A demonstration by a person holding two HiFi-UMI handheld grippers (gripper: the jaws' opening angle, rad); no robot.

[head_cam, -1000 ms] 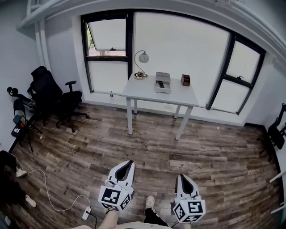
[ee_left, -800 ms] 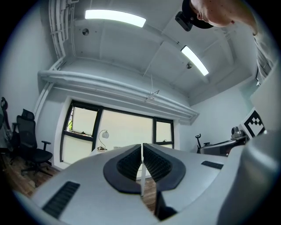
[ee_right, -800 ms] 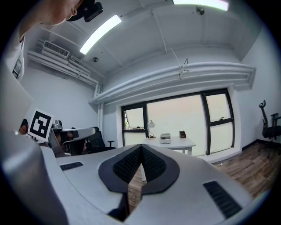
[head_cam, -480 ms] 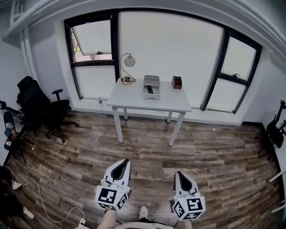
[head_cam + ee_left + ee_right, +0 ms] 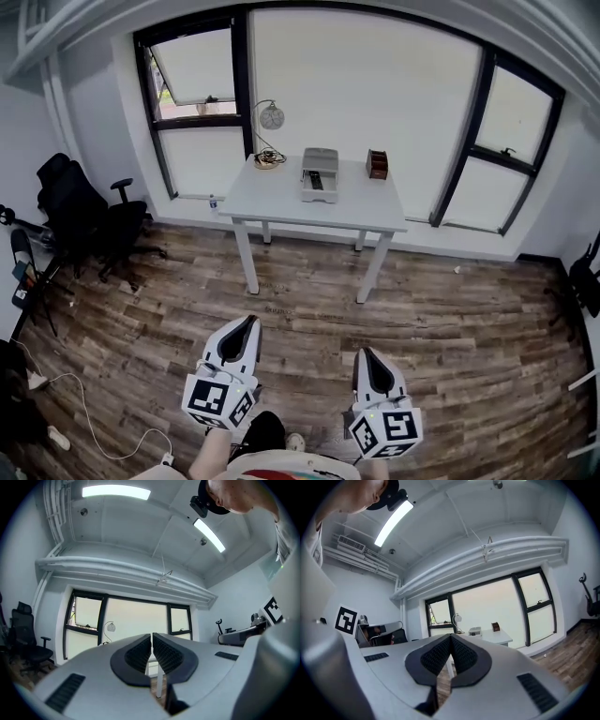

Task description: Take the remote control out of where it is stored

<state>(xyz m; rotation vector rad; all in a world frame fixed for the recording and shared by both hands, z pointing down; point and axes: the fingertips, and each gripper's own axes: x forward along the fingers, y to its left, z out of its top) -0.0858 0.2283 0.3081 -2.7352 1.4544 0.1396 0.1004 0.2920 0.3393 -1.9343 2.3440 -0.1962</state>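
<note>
- Progress: we judge the task barely begun. Nothing has been taken out and neither tool is near the bench [image 5: 281, 201], which stands well apart across the wooden floor [image 5: 450, 309], under the window [image 5: 366, 84].
- Task object: a grey storage tray [image 5: 319, 173] rests near the middle of the bench top. The dark oblong lying in it we take to be the remote control [image 5: 316, 179].
- Left hand-held gripper [image 5: 251, 321]: held level and aimed toward the bench. Its own view shows the ribbed pads [image 5: 140, 652] drawn together, with only a thin slit between them and nothing held.
- Right hand-held gripper [image 5: 362, 353]: carried beside the left one and likewise aimed at the bench. Its jaws meet at the tips and it is empty.
- Remaining steps, as we judge them: close the distance to the bench, open one pair of jaws, grasp the remote control and lift it clear of the tray.
- Other bench items: a desk lamp [image 5: 271, 117] stands at the rear left corner and a small brown box [image 5: 377, 164] to the right of the tray.
- Hard to make out: the remote control is too small here to confirm its shape or orientation, and we cannot tell whether the tray has a lid or compartments.
- Cut off: both gripper views are largely filled by the tool bodies, and the left one hides most of the bench. An office chair [image 5: 89, 211] stands at the left of the room.
</note>
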